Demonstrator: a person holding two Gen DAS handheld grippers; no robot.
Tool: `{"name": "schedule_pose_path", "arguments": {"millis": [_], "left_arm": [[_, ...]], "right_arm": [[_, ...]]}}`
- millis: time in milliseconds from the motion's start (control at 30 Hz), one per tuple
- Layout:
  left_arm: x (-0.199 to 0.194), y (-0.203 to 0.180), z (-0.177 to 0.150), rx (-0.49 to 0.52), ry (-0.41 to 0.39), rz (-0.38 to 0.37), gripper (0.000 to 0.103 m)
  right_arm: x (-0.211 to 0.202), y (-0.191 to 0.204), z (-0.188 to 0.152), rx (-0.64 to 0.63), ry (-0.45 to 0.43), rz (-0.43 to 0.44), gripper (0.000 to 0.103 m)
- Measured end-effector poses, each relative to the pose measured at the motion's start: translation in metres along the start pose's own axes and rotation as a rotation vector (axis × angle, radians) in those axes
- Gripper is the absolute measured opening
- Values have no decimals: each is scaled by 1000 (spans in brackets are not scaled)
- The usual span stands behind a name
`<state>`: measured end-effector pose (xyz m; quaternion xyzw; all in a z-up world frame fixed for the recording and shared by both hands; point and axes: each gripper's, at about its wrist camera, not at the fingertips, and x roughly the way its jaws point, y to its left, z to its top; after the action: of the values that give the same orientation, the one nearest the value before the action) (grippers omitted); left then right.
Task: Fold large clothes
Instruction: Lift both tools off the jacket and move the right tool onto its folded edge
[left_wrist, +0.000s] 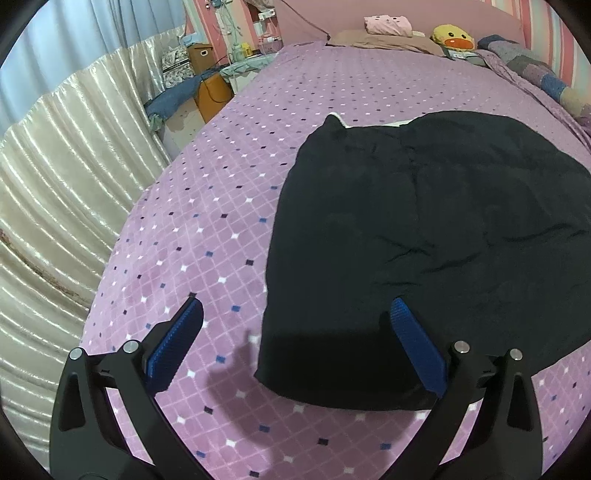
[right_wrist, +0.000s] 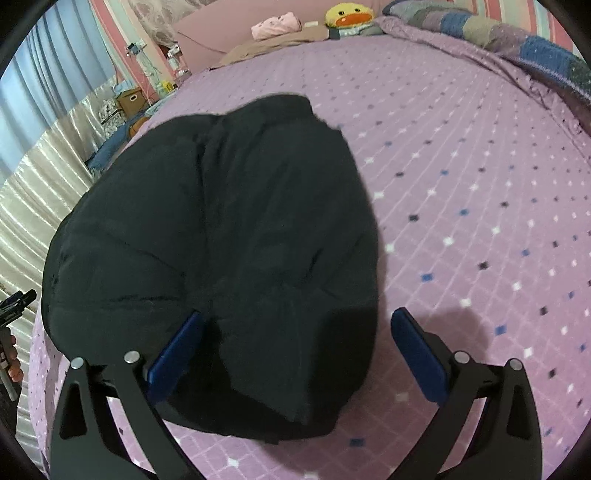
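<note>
The left tool (left_wrist: 295, 343) hangs spread wide over the near left corner of the garment (left_wrist: 424, 240), holding nothing; its right pad (left_wrist: 417, 350) overlaps the black cloth, its left pad (left_wrist: 175, 347) is over bare bed (left_wrist: 207, 206), and contact cannot be judged. The right tool (right_wrist: 295, 347) is equally wide apart and empty, with its left pad (right_wrist: 177, 350) at the garment (right_wrist: 221, 240) (a crease starts just there) and the other over the bed (right_wrist: 480, 184). The garment lies bunched on the purple bed near the front edge. Far back sit a pillow (left_wrist: 384, 40), a folded pink cloth (left_wrist: 388, 25) and a duck toy (left_wrist: 453, 37).
</note>
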<state>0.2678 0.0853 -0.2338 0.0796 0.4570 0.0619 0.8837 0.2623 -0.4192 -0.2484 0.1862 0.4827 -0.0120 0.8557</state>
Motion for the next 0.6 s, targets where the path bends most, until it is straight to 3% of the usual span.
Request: {"name": "schedule_pose_path", "arguments": {"millis": [233,300,333,600], "left_arm": [[3,6,-9,2,15,4,100],[4,6,-9,5,13,3,100],[3,7,-10,2,12,2,100],[6,13,-9,-26,18,-18,100]], "right_arm": [[9,-7,-9,55,28,93,101],[9,1,-11,37,53,169,87],[8,4,-11,30,55,165,80],[31,7,2,27,135,202,84]]}}
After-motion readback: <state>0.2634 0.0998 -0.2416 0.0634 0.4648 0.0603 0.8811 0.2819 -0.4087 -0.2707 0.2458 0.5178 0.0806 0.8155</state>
